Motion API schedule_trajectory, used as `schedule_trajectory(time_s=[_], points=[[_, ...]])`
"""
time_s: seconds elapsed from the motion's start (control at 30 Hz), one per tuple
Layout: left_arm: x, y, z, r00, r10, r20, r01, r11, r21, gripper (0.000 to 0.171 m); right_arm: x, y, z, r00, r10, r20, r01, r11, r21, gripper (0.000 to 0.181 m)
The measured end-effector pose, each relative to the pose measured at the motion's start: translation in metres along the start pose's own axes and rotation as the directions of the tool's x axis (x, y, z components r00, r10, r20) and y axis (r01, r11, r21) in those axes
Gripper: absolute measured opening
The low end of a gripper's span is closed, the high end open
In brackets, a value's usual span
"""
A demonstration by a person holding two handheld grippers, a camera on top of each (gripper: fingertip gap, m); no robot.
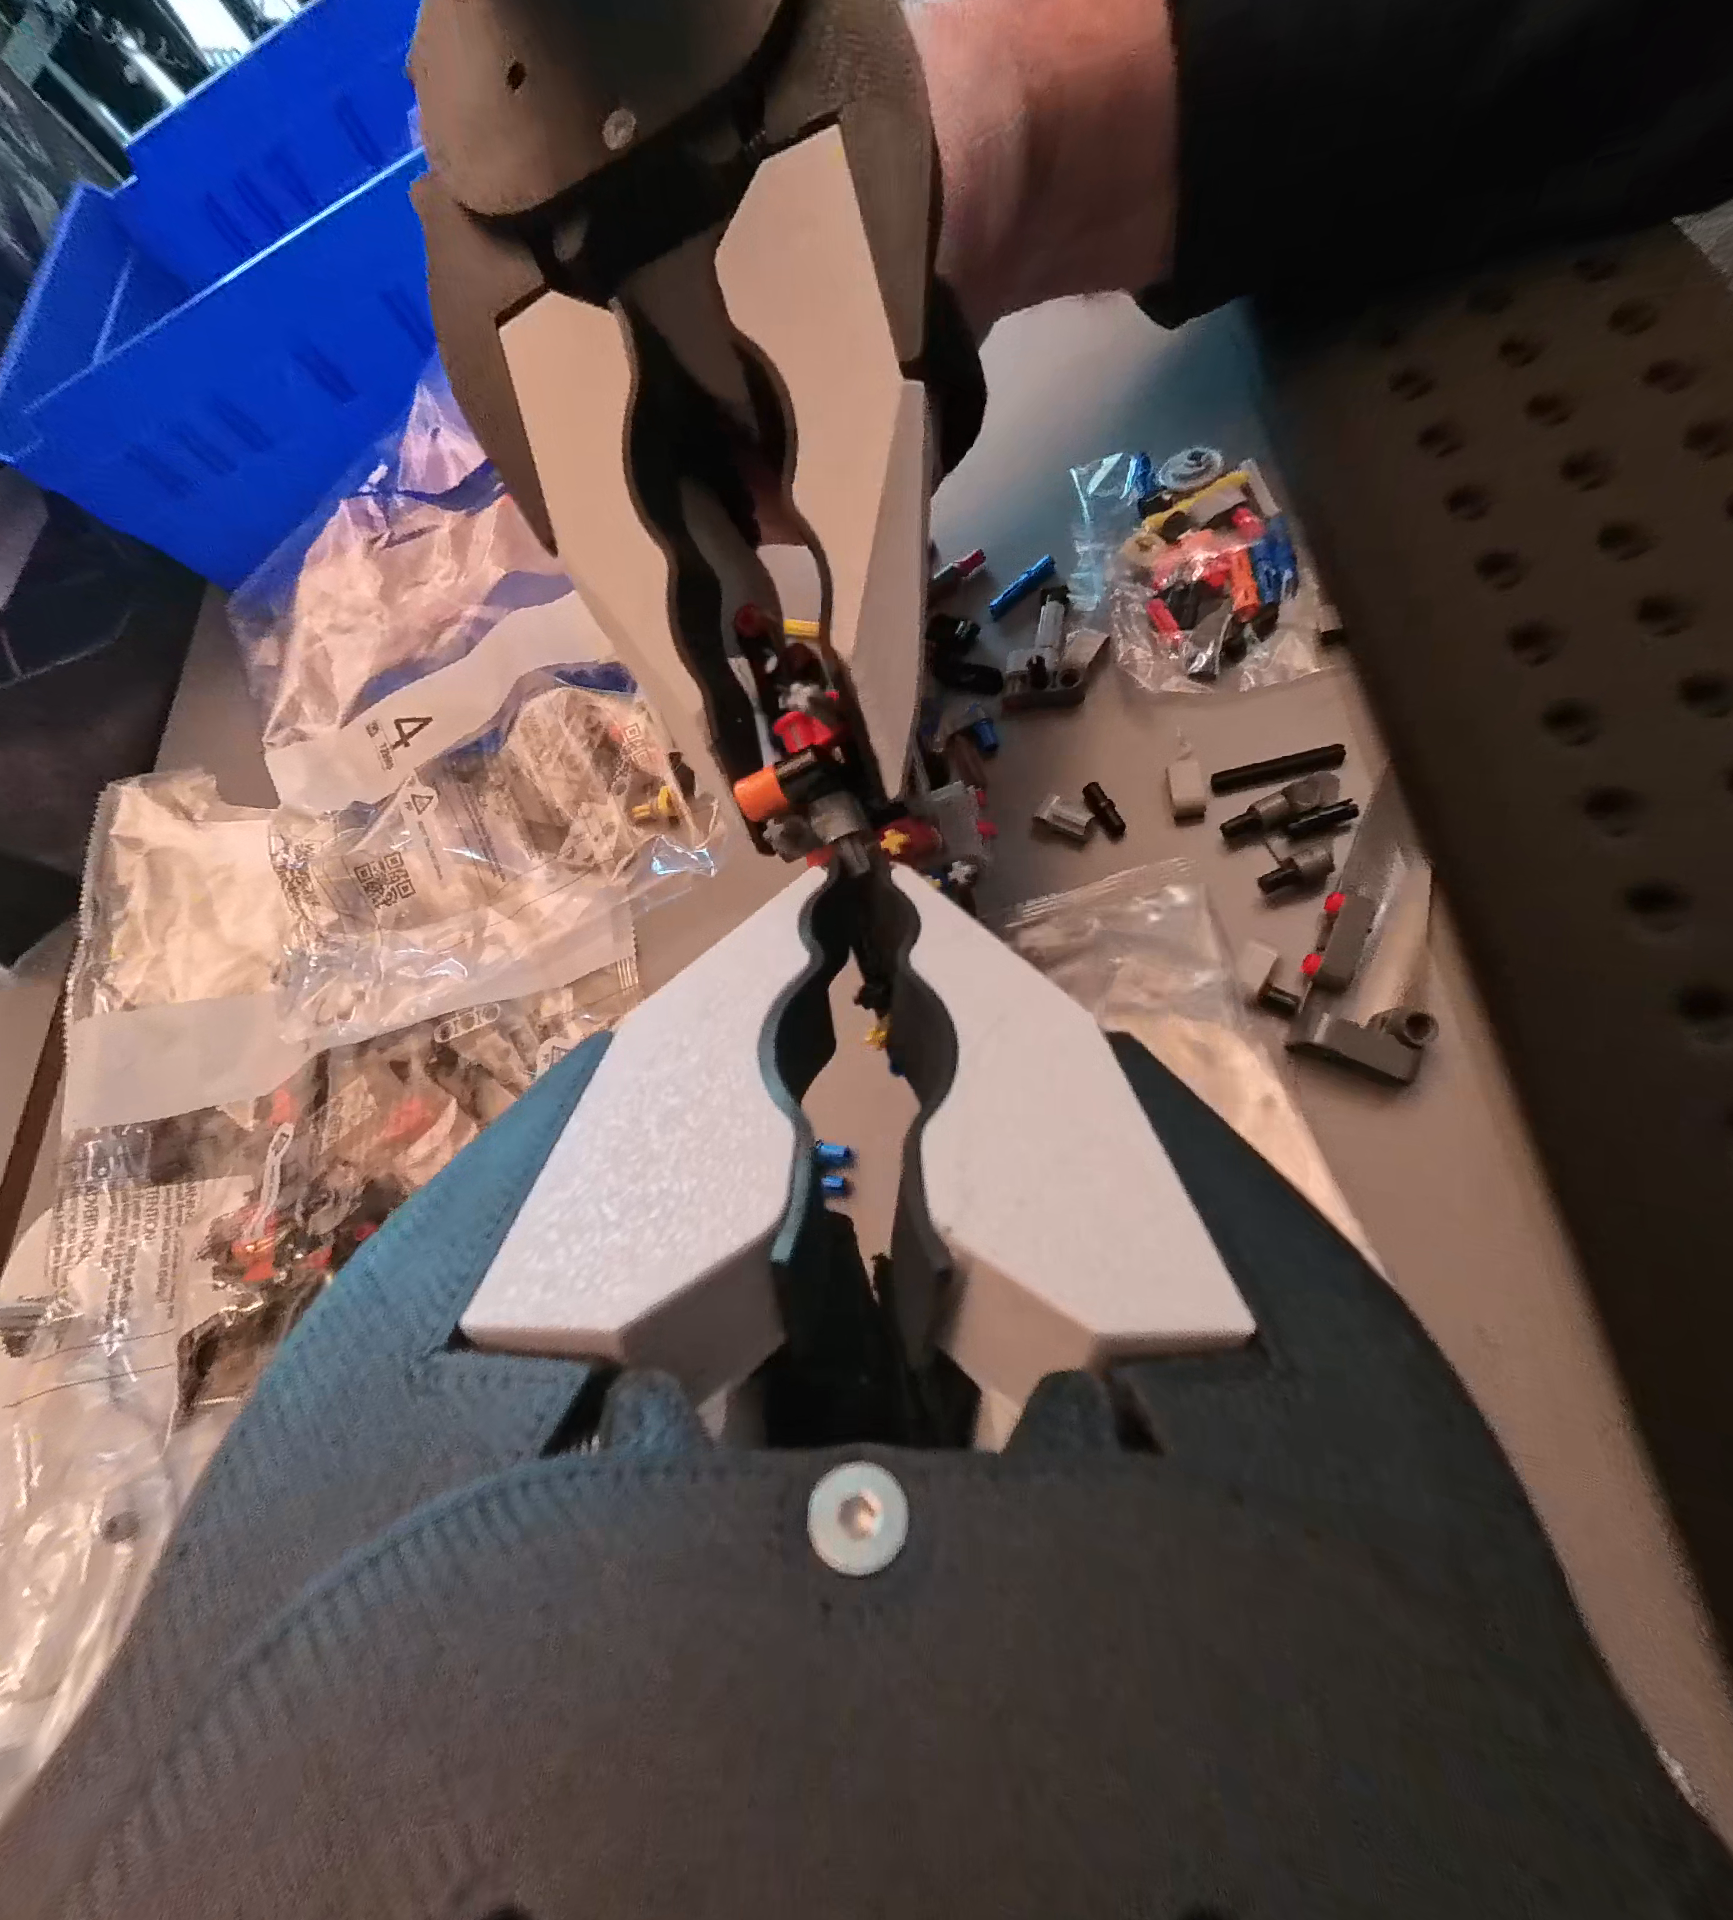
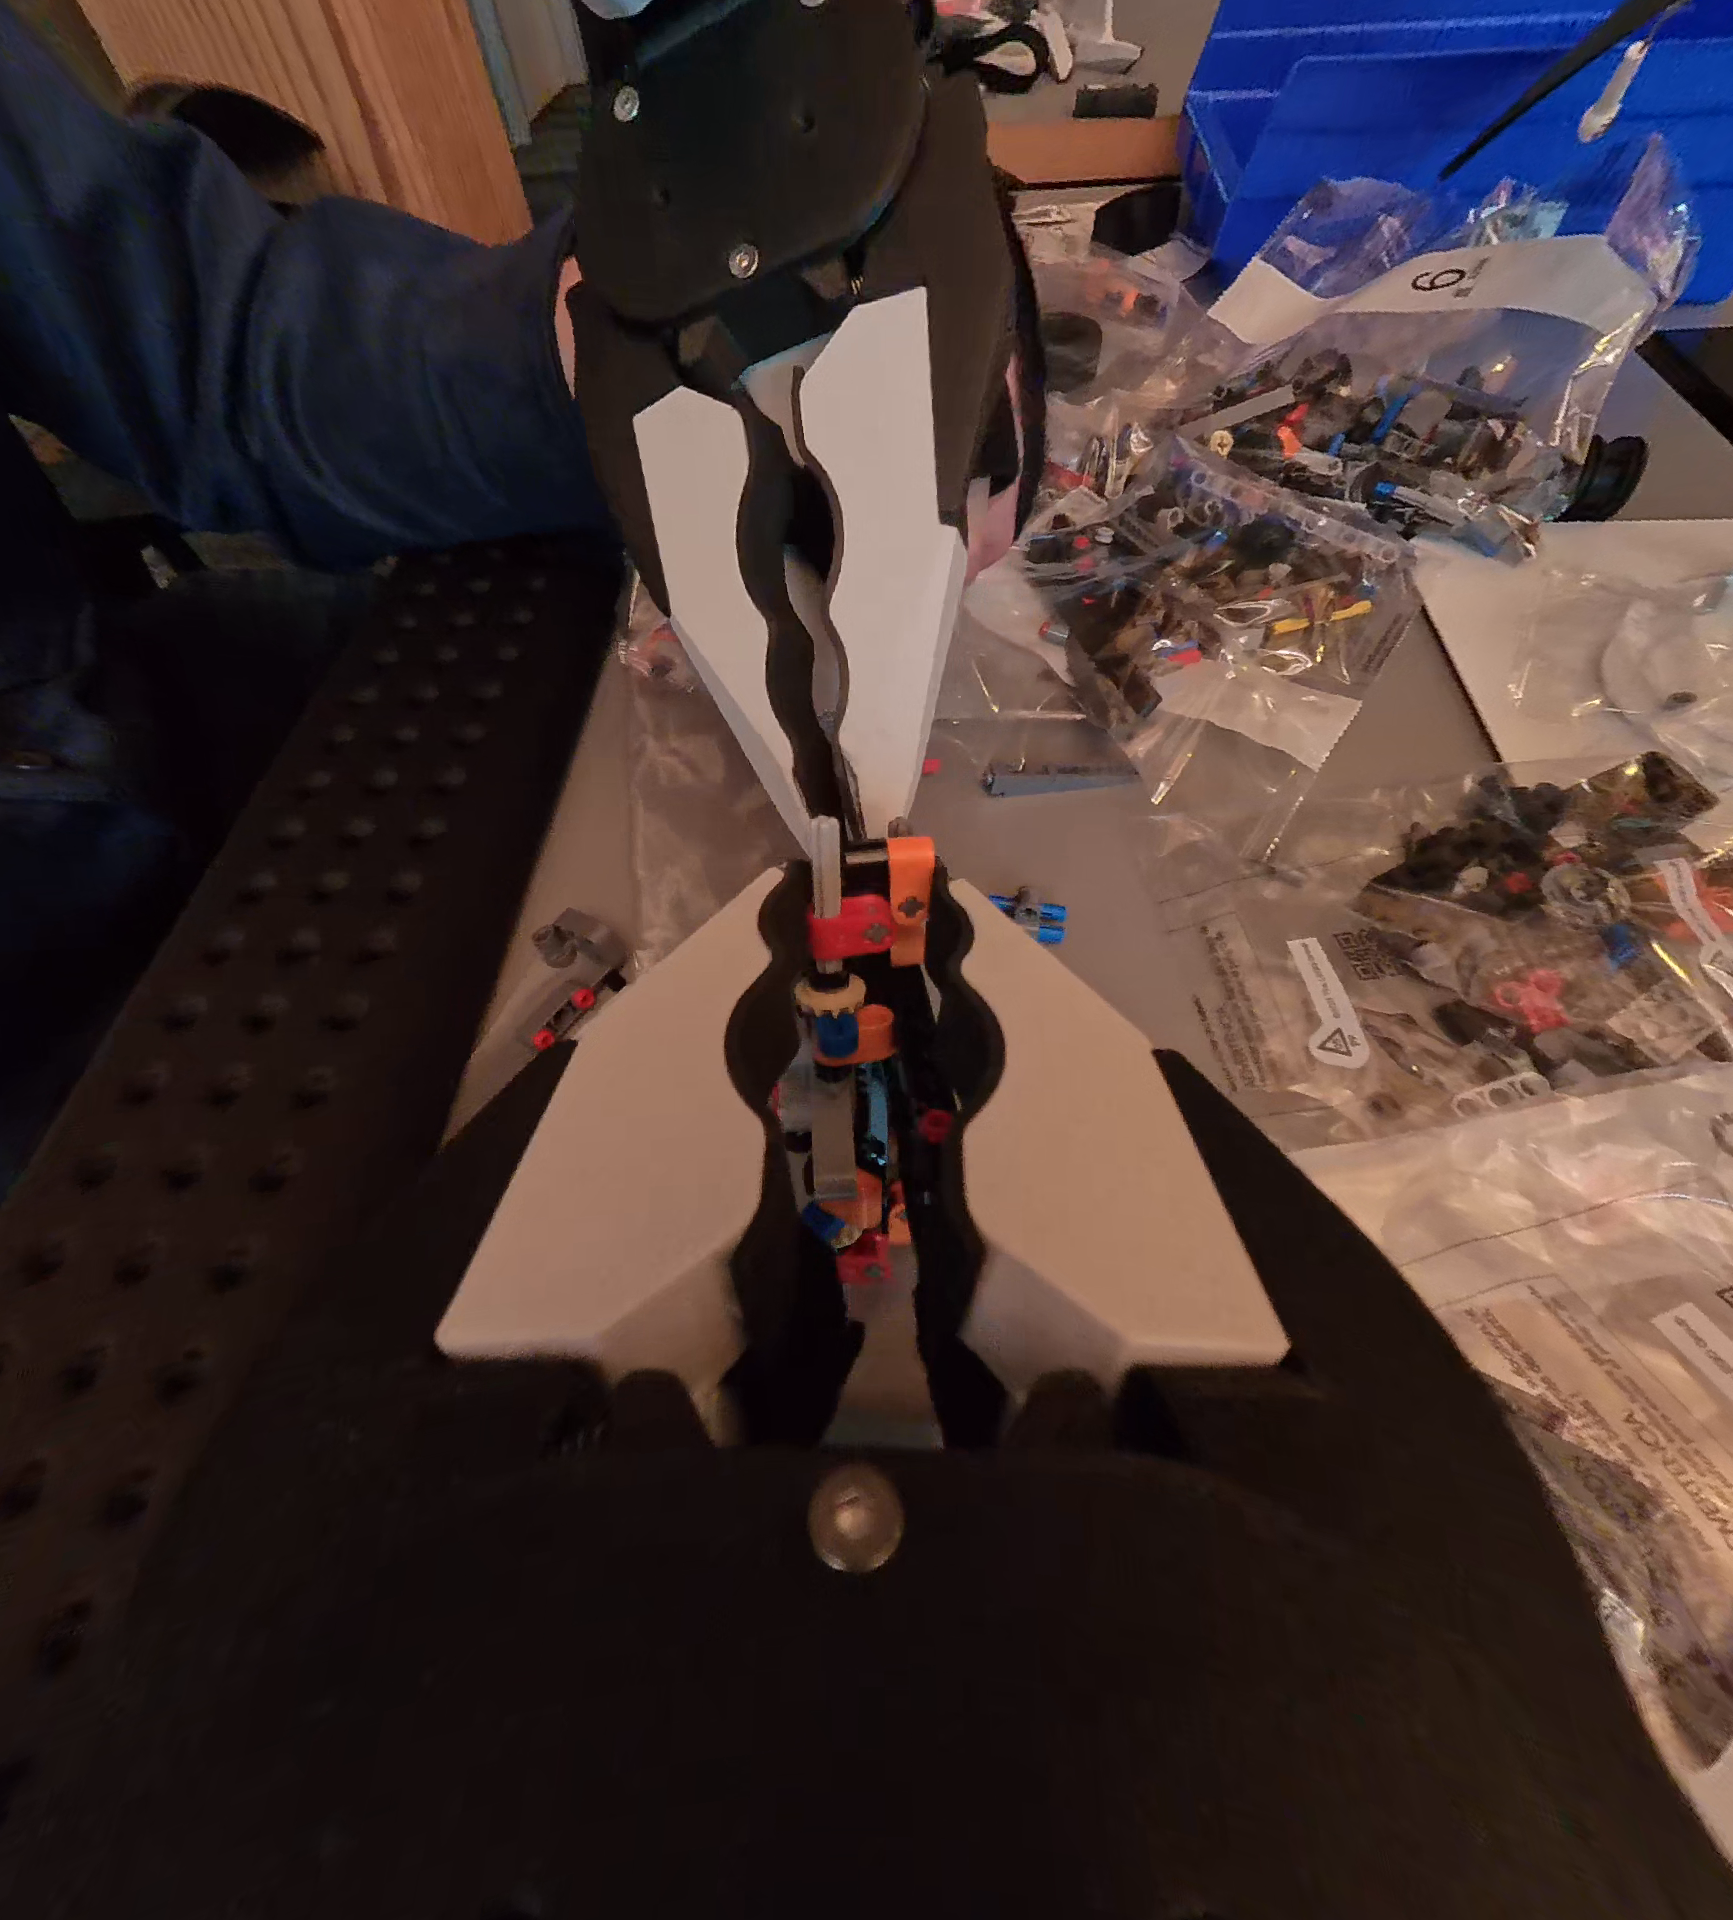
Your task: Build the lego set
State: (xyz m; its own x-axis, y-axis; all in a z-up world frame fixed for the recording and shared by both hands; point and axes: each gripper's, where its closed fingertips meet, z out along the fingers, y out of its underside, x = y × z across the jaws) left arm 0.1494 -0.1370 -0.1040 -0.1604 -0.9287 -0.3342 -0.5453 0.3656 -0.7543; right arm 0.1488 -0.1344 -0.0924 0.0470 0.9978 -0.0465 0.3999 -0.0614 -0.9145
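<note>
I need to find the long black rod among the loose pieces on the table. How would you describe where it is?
In the left wrist view, start at the dark perforated board on the right, then look at the loose pieces on the grey table along its left edge. The long black rod lies there, beside a small white piece. It is far longer than the stubby black pins below it.

A blue bin [image 1: 207, 343] sits beyond a dark perforated board [image 2: 249, 935].

Left gripper [image 1: 860, 883] and right gripper [image 2: 857, 883] closed — tips meeting.
</note>
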Motion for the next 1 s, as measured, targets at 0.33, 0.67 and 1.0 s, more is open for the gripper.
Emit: schedule_trajectory(time_s=[0.33,0.67,1.0], points=[[-0.015,0.008,-0.01,0.998,-0.043,0.039,0.043,0.999,-0.004,0.0,0.007,-0.001,-0.012,0.999,0.034,-0.013,-0.034,0.999,0.035,0.02],[-0.004,0.02,-0.001,0.989,-0.136,-0.062,0.135,0.991,-0.017,0.02,0.006,-0.001,-0.005,1.0,0.026,-0.01,-0.026,0.999,0.029,0.02],[-0.012,0.017,-0.003,0.989,-0.142,-0.029,0.143,0.989,0.027,0.003,0.008,-0.005,-0.007,0.999,-0.003,-0.051,0.004,0.999,0.032,0.021]])
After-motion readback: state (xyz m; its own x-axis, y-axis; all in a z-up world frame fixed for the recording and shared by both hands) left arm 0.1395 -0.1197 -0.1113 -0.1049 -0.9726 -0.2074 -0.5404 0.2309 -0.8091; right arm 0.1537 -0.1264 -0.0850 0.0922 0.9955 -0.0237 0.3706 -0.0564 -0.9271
